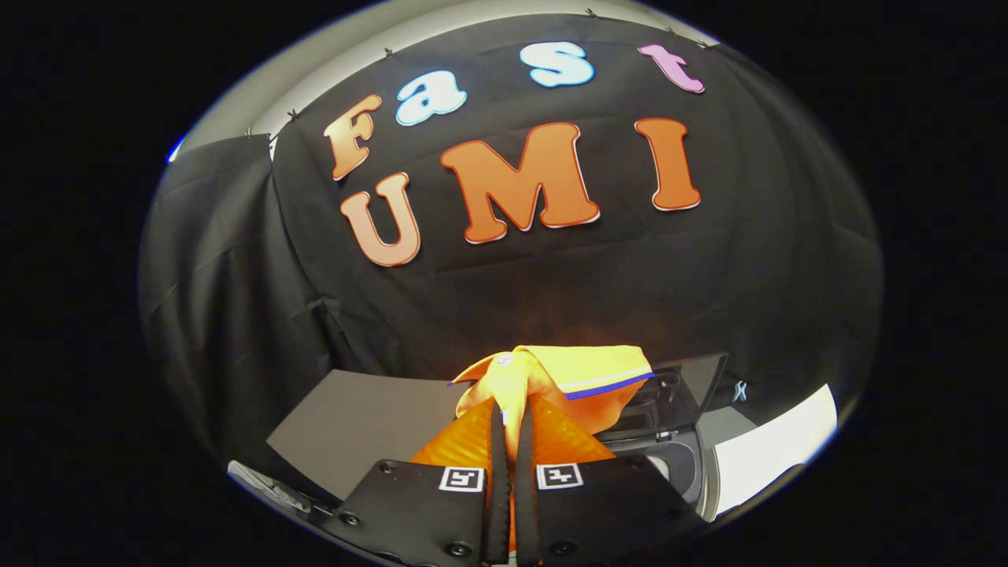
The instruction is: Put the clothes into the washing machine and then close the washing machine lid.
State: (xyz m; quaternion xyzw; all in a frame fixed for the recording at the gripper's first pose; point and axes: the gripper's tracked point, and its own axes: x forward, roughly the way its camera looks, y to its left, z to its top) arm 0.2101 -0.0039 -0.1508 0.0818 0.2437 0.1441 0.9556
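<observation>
The tool [512, 425] pinches a bright yellow-orange cloth garment with a blue-striped collar [551, 374] between its nearly closed fingers, lifted above the grey desk [354, 417], beside the dark open-lidded washing machine [677, 441].

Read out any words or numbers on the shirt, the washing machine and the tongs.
Shirt: one tiny round mark by the collar, too small to read.
Tongs, shut on the shirt: two square patterned tags, no words.
Washing machine: nothing readable.
</observation>
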